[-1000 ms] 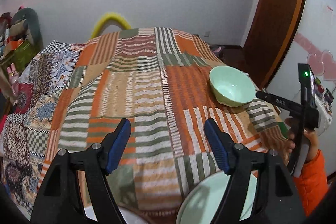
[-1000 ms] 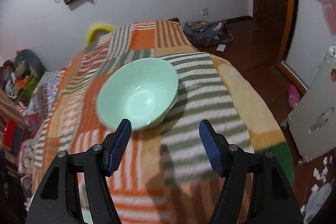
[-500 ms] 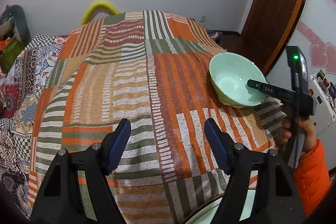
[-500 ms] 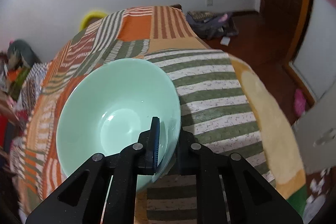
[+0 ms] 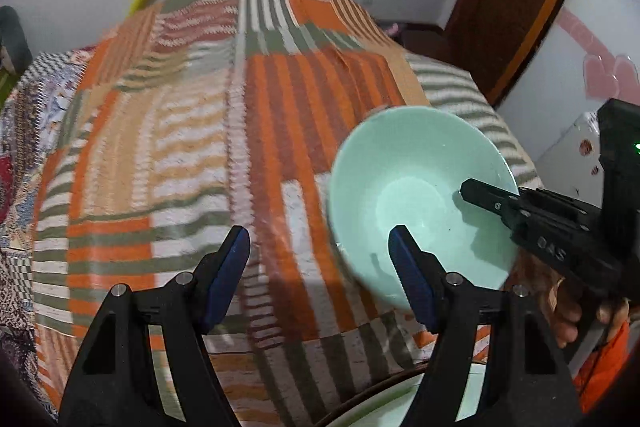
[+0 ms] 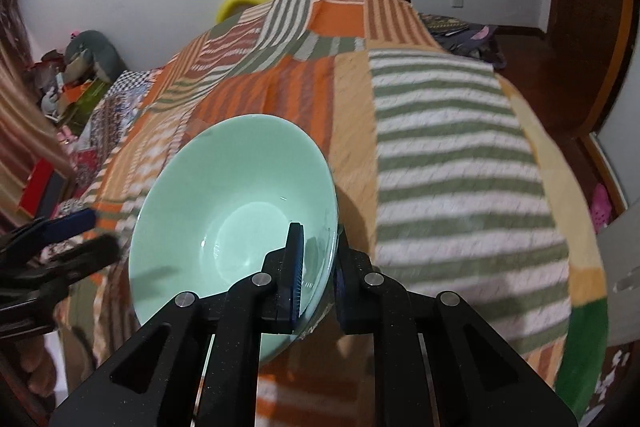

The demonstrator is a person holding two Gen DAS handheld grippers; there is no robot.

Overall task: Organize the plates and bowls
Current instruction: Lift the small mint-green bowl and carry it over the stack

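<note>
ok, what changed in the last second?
The right gripper went from open and short of the bowl to shut on its rim, one finger inside, one outside. The bowl now sits tilted and nearer the left gripper, possibly lifted. Left gripper stayed open and empty; the quilt is unchanged.

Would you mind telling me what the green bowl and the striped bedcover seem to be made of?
Bowl: probably glazed ceramic or glass, since its smooth, pale green inside shows glossy highlights. Bedcover: woven or quilted patchwork fabric, matte, with textured stripes.
</note>
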